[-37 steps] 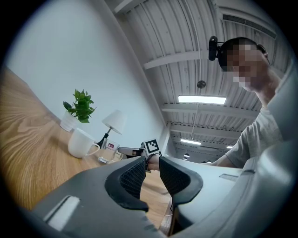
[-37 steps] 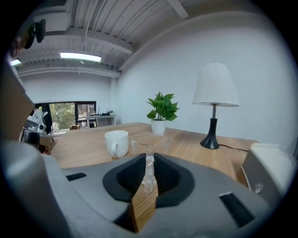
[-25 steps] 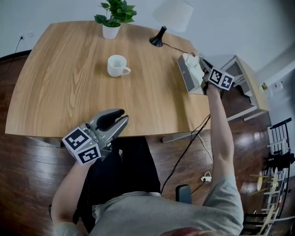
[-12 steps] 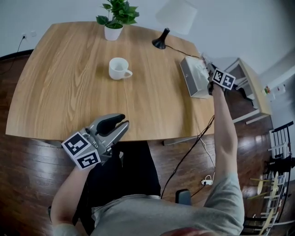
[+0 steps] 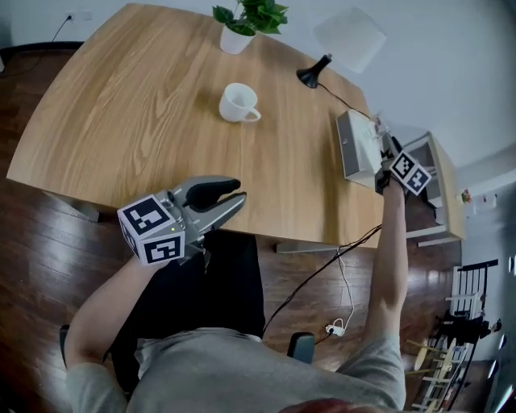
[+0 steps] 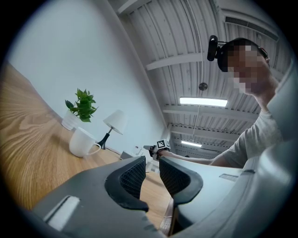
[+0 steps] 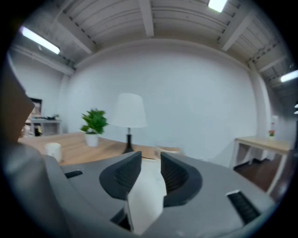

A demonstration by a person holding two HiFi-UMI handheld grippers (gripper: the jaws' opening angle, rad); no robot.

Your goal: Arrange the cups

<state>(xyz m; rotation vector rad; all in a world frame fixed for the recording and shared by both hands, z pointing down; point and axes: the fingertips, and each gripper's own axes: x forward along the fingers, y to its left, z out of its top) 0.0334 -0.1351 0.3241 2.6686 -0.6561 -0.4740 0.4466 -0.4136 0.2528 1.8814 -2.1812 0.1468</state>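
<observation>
White ceramic cup (image 5: 238, 102): upright, upper centre of frame on light wooden surface (image 5: 121, 105), handle pointing lower right; position unchanged from earlier frame. Right gripper (image 7: 151, 162): fingers have just been opening, released, white sheet (image 7: 146, 195) between them. Left gripper (image 5: 240, 192): fingers slightly apart, empty.

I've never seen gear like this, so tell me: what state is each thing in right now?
Cup: upright, empty.
Left gripper: jaws apart, nothing between them.
Right gripper: jaws have just been opening, white tissue between them.
Lamp: upright.
Potted plant: upright.
</observation>
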